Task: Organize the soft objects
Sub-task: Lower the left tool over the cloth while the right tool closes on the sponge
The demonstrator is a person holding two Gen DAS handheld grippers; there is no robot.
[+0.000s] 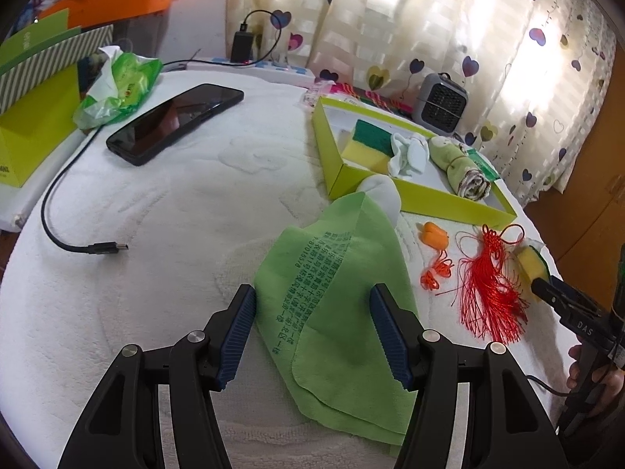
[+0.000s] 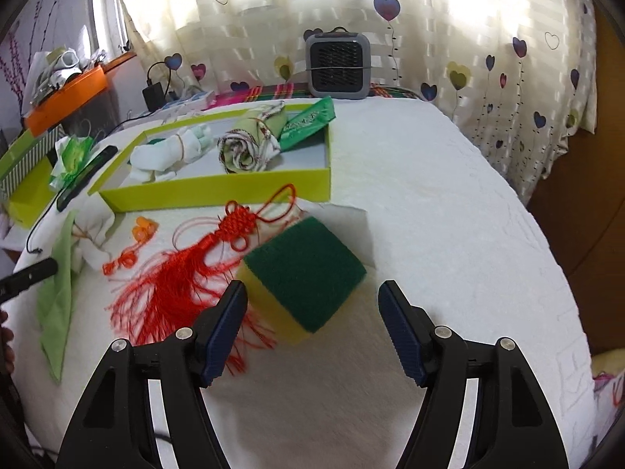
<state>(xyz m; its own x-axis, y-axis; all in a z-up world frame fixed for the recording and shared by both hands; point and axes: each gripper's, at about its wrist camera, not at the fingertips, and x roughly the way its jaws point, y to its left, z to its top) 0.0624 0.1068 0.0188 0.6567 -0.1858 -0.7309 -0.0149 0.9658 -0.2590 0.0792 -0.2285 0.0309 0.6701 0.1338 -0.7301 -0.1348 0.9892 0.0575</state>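
A table covered by a white textured towel (image 1: 175,211) is seen in front of heart-patterned curtains (image 2: 488,39), with a small grey fan heater (image 2: 338,64) standing at its far edge.

The left gripper (image 1: 312,336) is held wide open low over a green microfibre cloth (image 1: 343,312), which lies loosely folded on the towel; one blue pad is seen at the cloth's left edge and the other over its right part, and nothing is gripped. The right gripper (image 2: 312,332) is likewise spread wide, empty, with a yellow sponge with a green scouring face (image 2: 308,277) lying between and just ahead of its fingers, apparently untouched.

Beside the sponge a red knotted tassel (image 2: 195,265) is spread out, and near it lie a small orange tasselled charm (image 2: 134,242) and a white sock (image 1: 384,191), partly under the cloth's far corner. Further off, a lime-green shallow box (image 2: 218,195) is seen to hold a second sponge (image 1: 367,142), bundled white socks (image 2: 168,152) and a rolled towel (image 2: 250,144).

The sorting is judged to be partly done, with the pick-up of the loose sponge and cloth in hand. The next move calls for each gripper to be closed on its item, which would then be lifted and carried to the free floor of the box. The cloth, being thin and flat, would probably need to be pinched at a raised fold.
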